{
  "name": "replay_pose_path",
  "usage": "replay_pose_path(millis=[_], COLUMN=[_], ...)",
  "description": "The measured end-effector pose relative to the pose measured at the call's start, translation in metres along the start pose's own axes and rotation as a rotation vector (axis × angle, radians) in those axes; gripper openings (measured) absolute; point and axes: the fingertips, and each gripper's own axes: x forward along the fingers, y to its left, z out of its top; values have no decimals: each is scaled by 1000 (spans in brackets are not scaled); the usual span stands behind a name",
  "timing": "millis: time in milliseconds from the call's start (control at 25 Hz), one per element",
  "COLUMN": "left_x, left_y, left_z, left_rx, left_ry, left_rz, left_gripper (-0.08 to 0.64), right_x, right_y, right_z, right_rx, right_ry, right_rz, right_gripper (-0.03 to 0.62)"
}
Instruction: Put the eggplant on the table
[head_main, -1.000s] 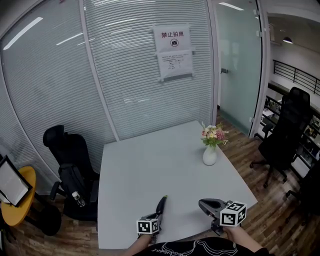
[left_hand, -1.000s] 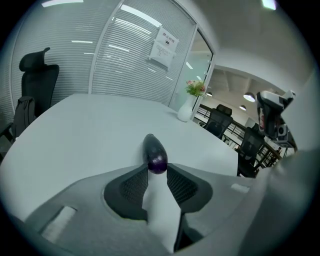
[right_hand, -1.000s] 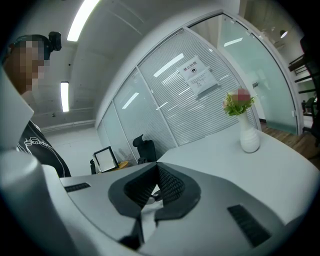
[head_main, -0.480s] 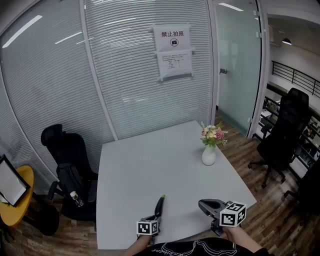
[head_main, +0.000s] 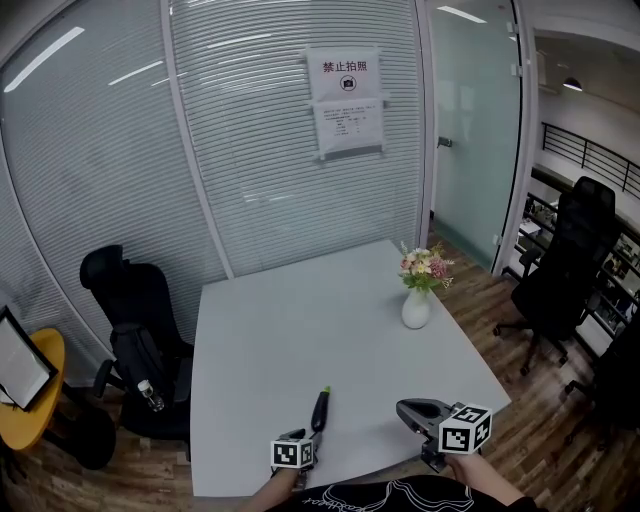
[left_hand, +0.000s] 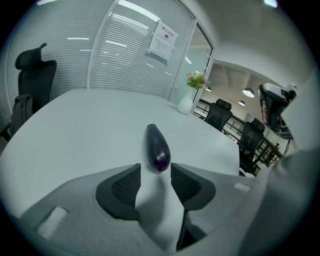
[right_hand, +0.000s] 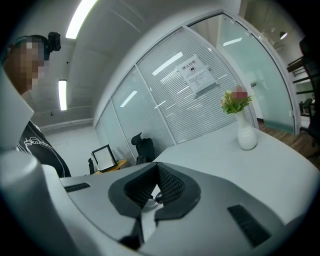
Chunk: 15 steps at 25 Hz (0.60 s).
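- White vase (head_main: 416, 309) holding pink and cream flowers (head_main: 424, 267).
- Black office chair (head_main: 135, 315) at left, beside glass wall (head_main: 100, 150).
- Paper notices (head_main: 347, 103) fixed on that wall.

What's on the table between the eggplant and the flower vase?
Nothing. Only bare table lies between the eggplant and the vase, as the head view shows.

Black printed shirt (head_main: 395, 494), grey left gripper (left_hand: 155, 172)
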Motion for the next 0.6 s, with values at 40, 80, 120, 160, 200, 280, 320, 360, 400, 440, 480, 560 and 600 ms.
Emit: replay_pose_path(millis=[40, 80, 120, 160, 200, 280, 320, 360, 400, 440, 480, 560, 600], left_x=[0, 1, 1, 1, 1, -1, -3, -5, -8, -10, -12, -19, -23], left_y=[-1, -1, -1, -1, -1, -1, 0, 2, 2, 2, 2, 1, 1], left_z=[-1, -2, -4, -5, -5, -6, -5, -5, -4, -2, 0, 6, 10], left_rx=[-1, -2, -3, -3, -2, 3, 3, 1, -2, -4, -6, -8, -8], left_ry=[1, 3, 5, 7, 7, 1, -1, -3, -7, -13, -20, -38, -48], left_rz=[-3, -5, -6, -6, -7, -8, -3, 2, 2, -1, -6, -11, -12], left_gripper=[179, 190, 202, 210, 216, 235, 241, 244, 247, 249, 249, 250, 250], right_x=[-1, -1, -1, -1, -2, -2, -1, -2, -2, -2, -2, -1, -1], right_y=[0, 1, 1, 1, 2, 4, 5, 6, 7, 8, 9, 13, 14], right_z=[-1, -2, -3, -4, -6, -7, -7, -7, -7, -7, -7, -6, -6], right_rx=[0, 0, 0, -1, -2, -7, -8, -8, -9, -10, -11, -16, -18], right_ry=[1, 2, 3, 5, 6, 10, 11, 12, 12, 12, 12, 13, 14], right_rz=[1, 2, 3, 4, 6, 9, 10, 11, 12, 14, 16, 22, 26], right_gripper=[9, 9, 9, 9, 9, 9, 9, 9, 9, 9, 9, 9, 9])
